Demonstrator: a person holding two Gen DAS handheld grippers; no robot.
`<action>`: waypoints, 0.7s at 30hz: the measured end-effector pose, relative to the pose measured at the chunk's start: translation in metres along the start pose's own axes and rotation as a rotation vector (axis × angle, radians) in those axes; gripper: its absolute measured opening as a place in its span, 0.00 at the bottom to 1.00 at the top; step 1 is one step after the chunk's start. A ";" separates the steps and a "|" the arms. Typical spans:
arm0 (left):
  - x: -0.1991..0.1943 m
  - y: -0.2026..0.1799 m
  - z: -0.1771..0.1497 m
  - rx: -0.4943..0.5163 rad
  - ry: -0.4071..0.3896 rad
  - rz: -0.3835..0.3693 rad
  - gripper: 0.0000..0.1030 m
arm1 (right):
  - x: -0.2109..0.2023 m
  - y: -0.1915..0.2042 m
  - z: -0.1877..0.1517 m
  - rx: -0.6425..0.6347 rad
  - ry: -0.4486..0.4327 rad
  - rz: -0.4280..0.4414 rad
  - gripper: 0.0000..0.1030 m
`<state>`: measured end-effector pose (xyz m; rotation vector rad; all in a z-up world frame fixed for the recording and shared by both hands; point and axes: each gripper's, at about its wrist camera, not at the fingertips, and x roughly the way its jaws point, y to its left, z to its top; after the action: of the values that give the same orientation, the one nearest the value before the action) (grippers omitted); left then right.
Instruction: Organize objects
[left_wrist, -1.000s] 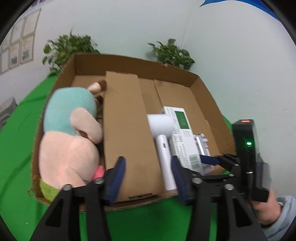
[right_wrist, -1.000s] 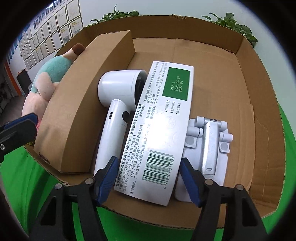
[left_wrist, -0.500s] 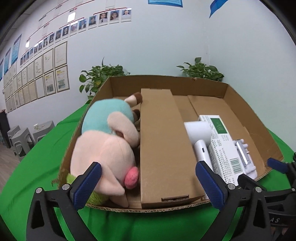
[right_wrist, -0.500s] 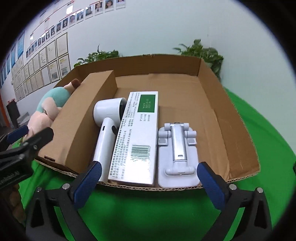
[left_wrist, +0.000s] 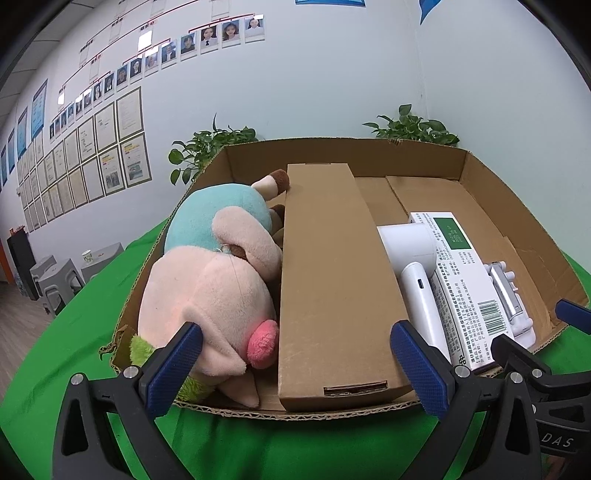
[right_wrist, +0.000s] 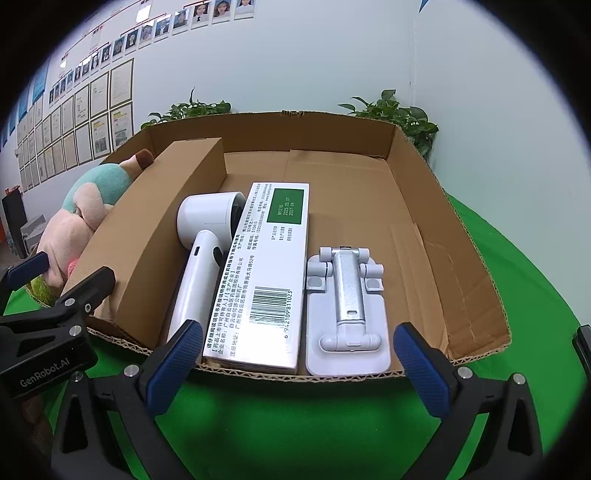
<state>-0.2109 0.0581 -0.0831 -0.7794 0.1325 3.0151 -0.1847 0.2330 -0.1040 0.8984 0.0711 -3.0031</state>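
An open cardboard tray box stands on a green cloth. In it lie, left to right, a pink and teal plush toy, a long brown carton, a white hair dryer, a white medicine box and a white folding stand. My left gripper is open and empty just before the box's near edge. My right gripper is open and empty before the medicine box and stand.
The green cloth covers the table around the box. Potted plants stand behind the box against the wall. Grey stools stand on the floor at the far left. The left gripper's body shows in the right wrist view.
Both grippers opened wide and pulled back from the box toward me. The right gripper, which straddled the medicine box, now sits clear of it. The objects stay in place.
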 end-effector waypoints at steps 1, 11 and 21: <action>0.001 0.000 0.000 -0.002 0.001 -0.002 1.00 | 0.000 0.000 0.000 0.000 0.000 -0.001 0.99; 0.003 0.000 0.000 -0.004 0.000 -0.003 1.00 | -0.002 -0.001 0.000 0.002 -0.001 0.004 0.99; 0.002 0.000 -0.001 -0.001 0.001 0.005 1.00 | -0.002 0.000 -0.001 0.002 -0.001 0.002 1.00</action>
<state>-0.2121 0.0583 -0.0848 -0.7812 0.1331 3.0195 -0.1823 0.2334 -0.1033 0.8970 0.0667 -3.0020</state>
